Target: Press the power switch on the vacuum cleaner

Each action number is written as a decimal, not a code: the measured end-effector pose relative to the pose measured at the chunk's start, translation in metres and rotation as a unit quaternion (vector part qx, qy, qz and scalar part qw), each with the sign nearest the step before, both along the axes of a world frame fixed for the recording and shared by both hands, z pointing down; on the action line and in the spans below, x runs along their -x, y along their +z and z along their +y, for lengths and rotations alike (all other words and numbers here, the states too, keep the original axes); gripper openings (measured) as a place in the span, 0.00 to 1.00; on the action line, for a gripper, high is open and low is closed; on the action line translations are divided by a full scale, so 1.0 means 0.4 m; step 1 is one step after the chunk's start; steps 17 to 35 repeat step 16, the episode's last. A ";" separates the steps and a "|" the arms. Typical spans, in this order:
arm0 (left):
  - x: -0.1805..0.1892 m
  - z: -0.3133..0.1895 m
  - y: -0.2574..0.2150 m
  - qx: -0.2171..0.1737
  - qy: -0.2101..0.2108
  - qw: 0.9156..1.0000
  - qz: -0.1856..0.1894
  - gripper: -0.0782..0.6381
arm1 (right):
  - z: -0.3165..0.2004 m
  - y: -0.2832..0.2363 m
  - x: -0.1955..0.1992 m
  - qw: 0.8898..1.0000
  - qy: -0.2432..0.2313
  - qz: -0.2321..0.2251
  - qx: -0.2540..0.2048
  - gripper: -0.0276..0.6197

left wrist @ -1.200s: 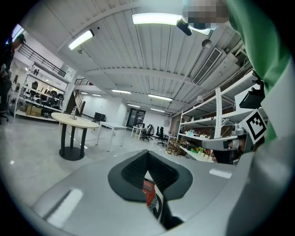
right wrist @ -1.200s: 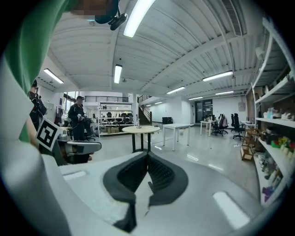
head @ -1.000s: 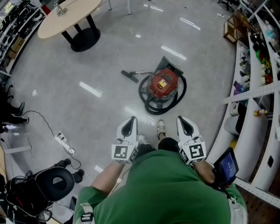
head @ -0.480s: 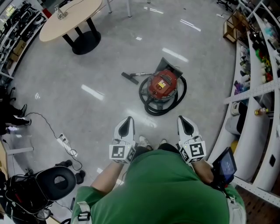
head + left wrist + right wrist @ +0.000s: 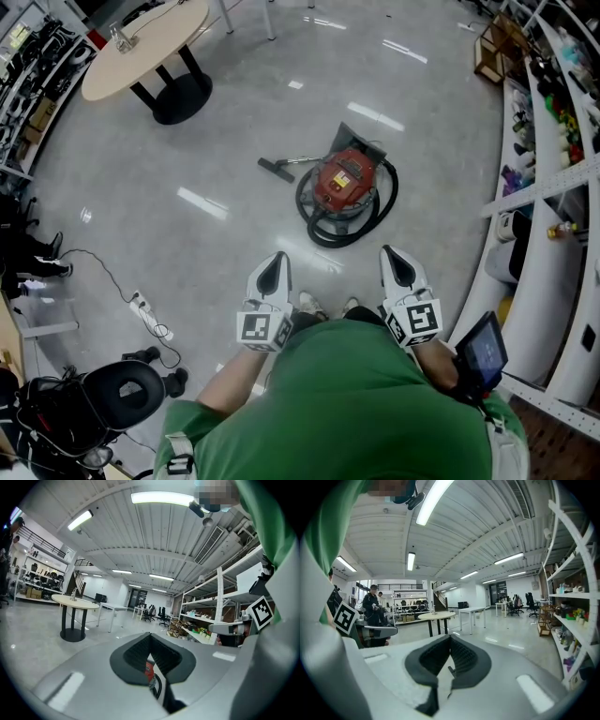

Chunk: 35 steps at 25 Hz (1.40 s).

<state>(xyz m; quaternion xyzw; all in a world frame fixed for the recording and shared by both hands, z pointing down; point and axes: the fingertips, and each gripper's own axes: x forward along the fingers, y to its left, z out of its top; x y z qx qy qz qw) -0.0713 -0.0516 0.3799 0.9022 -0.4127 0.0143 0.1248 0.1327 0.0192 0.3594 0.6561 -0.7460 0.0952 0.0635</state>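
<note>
Left gripper [image 5: 276, 264] and right gripper [image 5: 395, 261] are both shut on nothing, held at the waist as they were a second ago; only the forward foot has drawn back. The red vacuum cleaner [image 5: 343, 183] sits on the floor [image 5: 187, 141] well ahead, too far to press

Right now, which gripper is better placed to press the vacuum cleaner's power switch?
Left, marginally: the left gripper sights the red vacuum cleaner along its jaws; the right gripper aims past it. Neither is near.

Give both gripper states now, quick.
Left gripper: jaws closed, holding nothing.
Right gripper: jaws closed, holding nothing.
</note>
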 end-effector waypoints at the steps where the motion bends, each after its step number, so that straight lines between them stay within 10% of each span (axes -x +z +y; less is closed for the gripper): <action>1: -0.003 0.002 -0.001 0.002 0.000 1.000 -0.001 0.11 | 0.001 0.000 -0.002 1.000 -0.001 0.000 -0.001 0.05; 35: -0.075 0.059 -0.011 0.001 0.003 1.000 -0.005 0.11 | 0.045 -0.012 -0.063 1.000 -0.003 -0.003 -0.008 0.05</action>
